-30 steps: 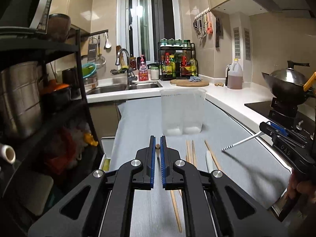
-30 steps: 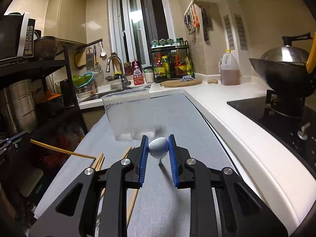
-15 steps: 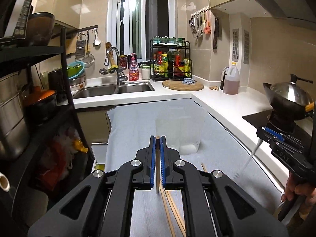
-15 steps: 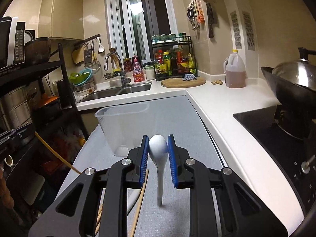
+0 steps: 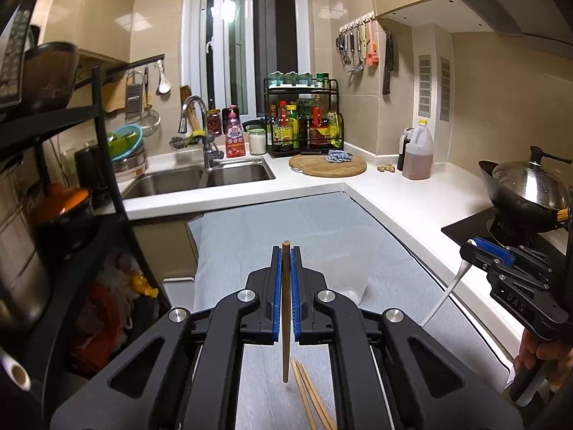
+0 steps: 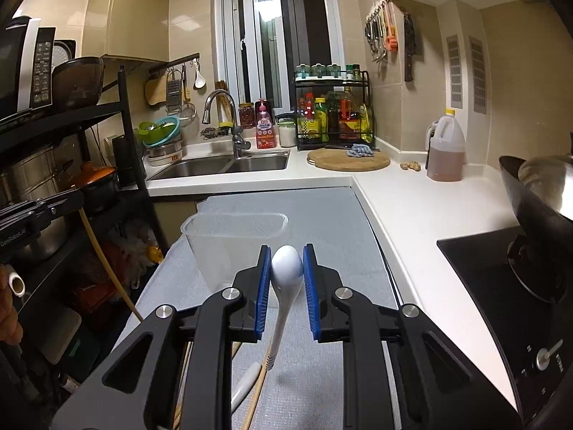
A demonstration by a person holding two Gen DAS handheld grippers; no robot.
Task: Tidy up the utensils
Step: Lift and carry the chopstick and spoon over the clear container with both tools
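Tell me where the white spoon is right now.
The white spoon is clamped in the right gripper, bowl up and handle hanging, just short of the clear container.

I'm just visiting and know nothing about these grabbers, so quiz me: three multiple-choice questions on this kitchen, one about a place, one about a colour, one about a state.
1. Where is the clear tub?
A. In the sink
B. On the grey mat
C. On the stove

2. What colour is the spoon in the right gripper?
A. White
B. Red
C. Black

3. How is the chopstick in the left gripper?
A. Flat on the mat
B. Standing in the tub
C. Clamped, lower end hanging free

Answers: 1 B, the tub stands on the mat. 2 A, its bowl is white. 3 C, the jaws pinch it and its tip hangs above the mat.
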